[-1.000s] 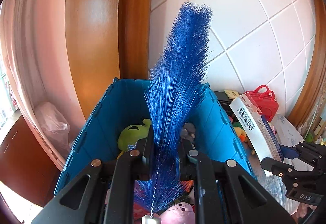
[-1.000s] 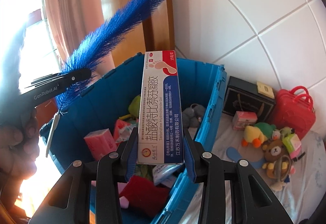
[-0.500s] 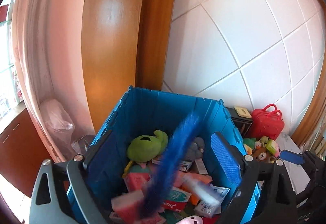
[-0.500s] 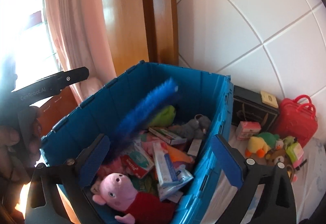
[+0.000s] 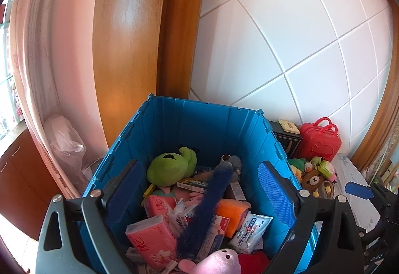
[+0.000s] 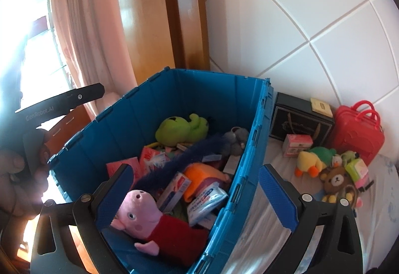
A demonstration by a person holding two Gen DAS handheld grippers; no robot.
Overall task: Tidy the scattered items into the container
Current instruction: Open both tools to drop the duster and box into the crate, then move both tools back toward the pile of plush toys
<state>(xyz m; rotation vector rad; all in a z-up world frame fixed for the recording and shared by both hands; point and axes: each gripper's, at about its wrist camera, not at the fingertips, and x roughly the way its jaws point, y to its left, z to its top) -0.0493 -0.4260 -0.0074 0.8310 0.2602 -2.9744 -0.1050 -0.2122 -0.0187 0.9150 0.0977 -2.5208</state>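
Both tools hang over the blue crate (image 5: pixel 212 129) with nothing in them. The left hand-held gripper (image 5: pixel 199 189) is released, its blue pads spread wide. The right hand-held gripper (image 6: pixel 197 194) is likewise released, straddling the crate's right wall.

Nearest in the crate lies a pink pig plush (image 6: pixel 152 221) in red. Over the pile the blue bristle brush (image 5: pixel 207 206) lies slanting from 7 o'clock up toward 1 o'clock, across tissue packs (image 5: pixel 149 236) and a white medicine box (image 6: pixel 174 190). Beyond it a green plush (image 5: pixel 172 167) rests against the far wall at 12 o'clock.

Outside, at 3 o'clock, a teddy bear (image 6: pixel 336 180), yellow duck (image 6: pixel 310 162) and red toy suitcase (image 6: pixel 356 132) sit on a white cloth.
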